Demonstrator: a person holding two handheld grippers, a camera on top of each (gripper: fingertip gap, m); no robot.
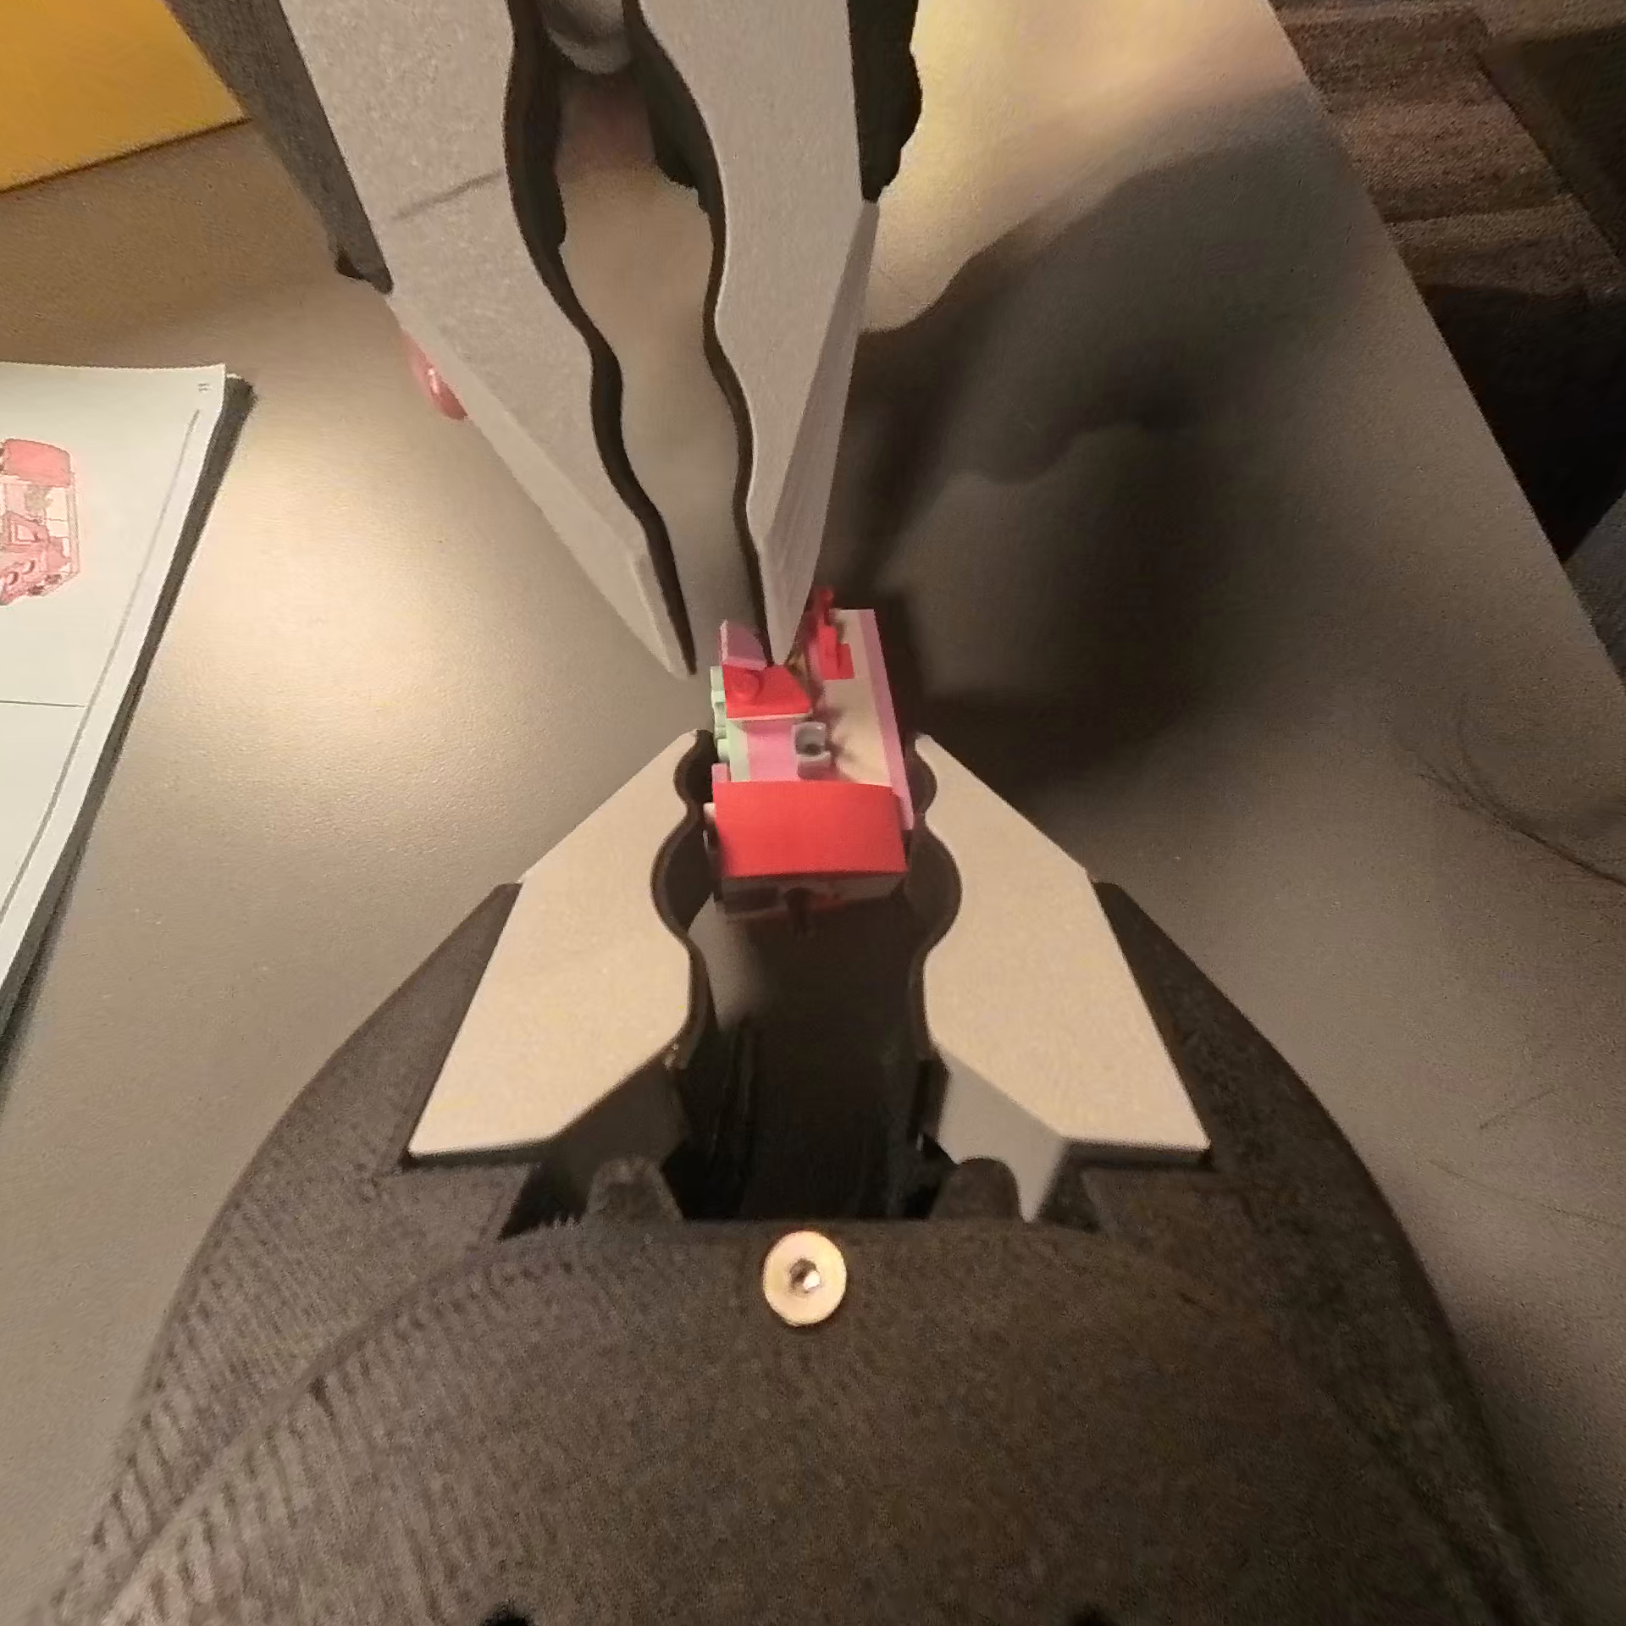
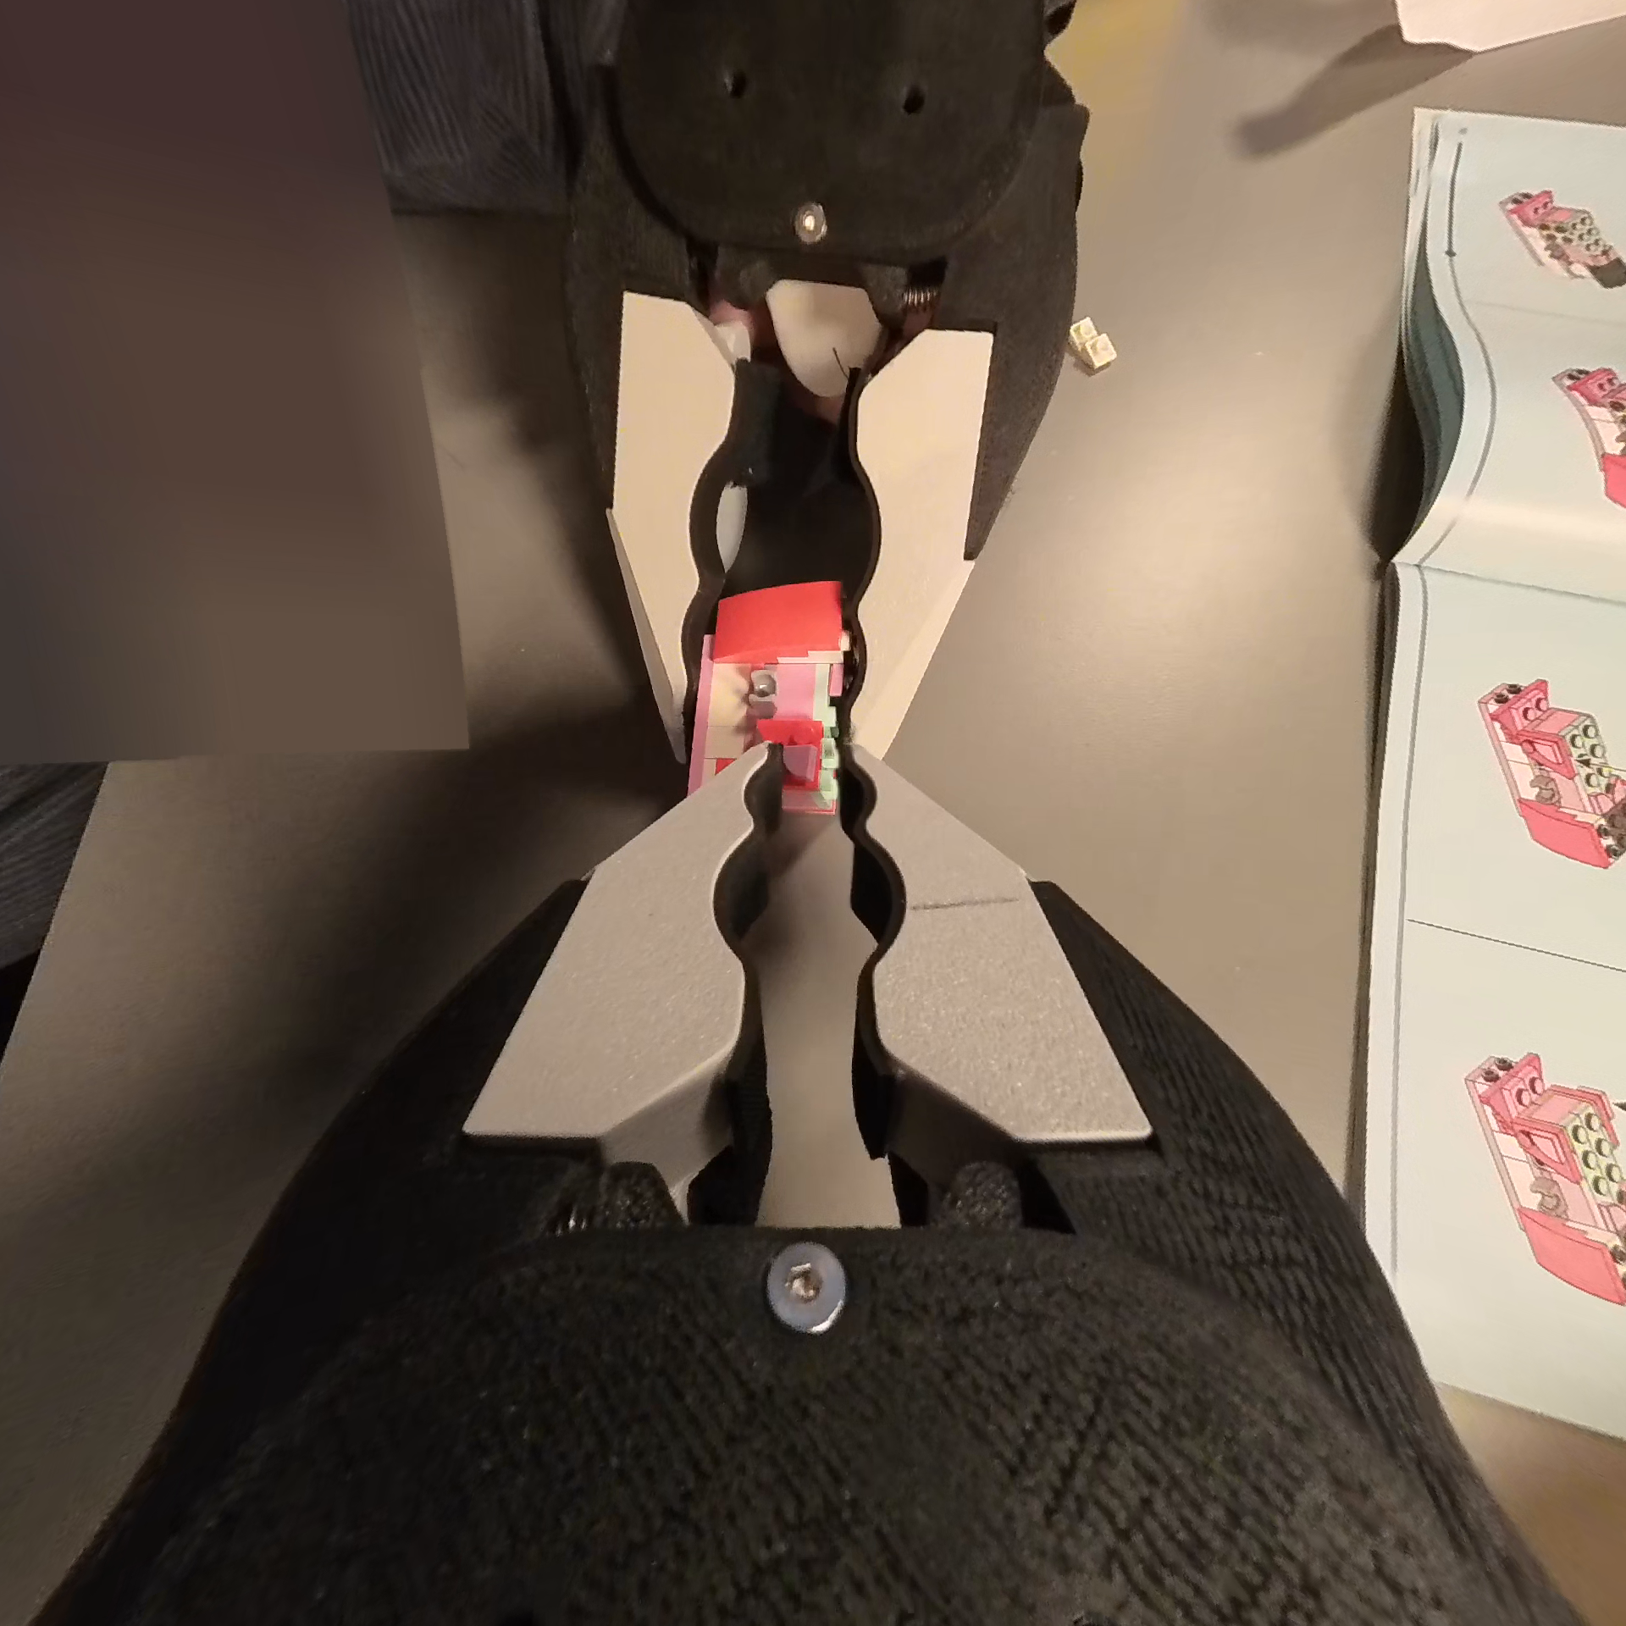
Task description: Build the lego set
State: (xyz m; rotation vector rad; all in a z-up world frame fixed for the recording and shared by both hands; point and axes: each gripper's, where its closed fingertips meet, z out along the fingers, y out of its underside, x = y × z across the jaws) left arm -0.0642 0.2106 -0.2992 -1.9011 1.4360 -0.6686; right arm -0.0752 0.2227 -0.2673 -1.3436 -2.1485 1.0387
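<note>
Grey bench (image 2: 1188, 616) stretching across both views, pale blue instruction booklet (image 2: 1513, 792) with pink model drawings lying along the right edge of the right wrist view, small cream brick (image 2: 1094, 341) sitting on the bench upper right, yellow surface (image 1: 106, 79) showing at upper left of the left wrist view

Dim, warm indoor light; heavy soft shadows on table (image 1: 1144, 440) right side. Slight motion blur, strong fisheye warp at edges in both views.

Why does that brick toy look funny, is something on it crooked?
Yes: on the pink-and-red toy brick model, the small lilac sloped brick sits tilted, not pressed flat, by the right gripper's fingertips. The left gripper clamps the model.
</note>
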